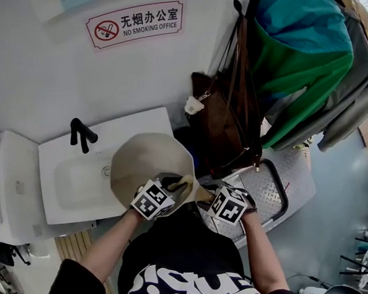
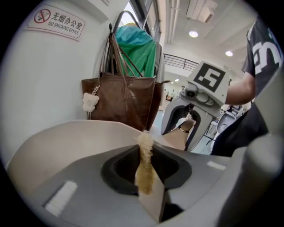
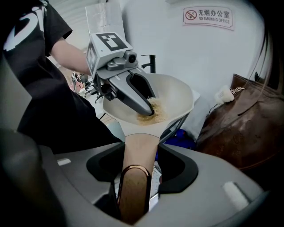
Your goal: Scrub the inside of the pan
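Pan (image 1: 147,156): beige; you held it over the sink's (image 1: 66,185) 3 o'clock edge, straight ahead of you at 12 o'clock.
Right tongs (image 3: 136,162): you had them clamped on the pan handle (image 3: 133,190).
Left tongs (image 2: 144,166): you had them closed on the scrubber (image 2: 145,144), a tan fibrous pad pressed against the pan's inner floor.
Brown bag (image 1: 223,120): it hung at the pan's 2 o'clock.

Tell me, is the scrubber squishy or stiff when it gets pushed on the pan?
Probably squishy: the scrubber looks fibrous and is pinched thin by the fingers of the left gripper. Its frayed top suggests it bends easily. Likely light and rough, not slippery.
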`<state>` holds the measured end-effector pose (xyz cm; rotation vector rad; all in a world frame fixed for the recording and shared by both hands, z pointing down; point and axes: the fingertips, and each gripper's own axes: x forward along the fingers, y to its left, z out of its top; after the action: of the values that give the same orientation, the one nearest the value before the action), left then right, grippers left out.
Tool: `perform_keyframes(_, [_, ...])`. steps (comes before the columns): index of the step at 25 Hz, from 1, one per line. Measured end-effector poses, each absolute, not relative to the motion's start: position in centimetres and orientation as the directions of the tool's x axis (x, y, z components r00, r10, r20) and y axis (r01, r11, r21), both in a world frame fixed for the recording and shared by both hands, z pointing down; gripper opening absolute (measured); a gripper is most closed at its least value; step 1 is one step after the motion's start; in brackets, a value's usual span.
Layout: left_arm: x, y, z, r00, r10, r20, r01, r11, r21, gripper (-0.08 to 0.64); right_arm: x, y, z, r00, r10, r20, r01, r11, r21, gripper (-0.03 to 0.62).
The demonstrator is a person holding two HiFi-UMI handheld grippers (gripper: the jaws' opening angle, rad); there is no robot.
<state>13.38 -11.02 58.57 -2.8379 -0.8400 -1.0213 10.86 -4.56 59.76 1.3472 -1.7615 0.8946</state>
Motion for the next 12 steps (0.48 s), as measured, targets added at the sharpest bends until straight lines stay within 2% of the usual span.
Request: perform_keyframes(12, [14.5,-11.1,60.2,0.646,0.454,0.614,0.484,-0.865,0.130,0.074,10.9,-4.6,59.7,-0.171,-0.442,0.881,-0.971,0.227,-0.074,0.237])
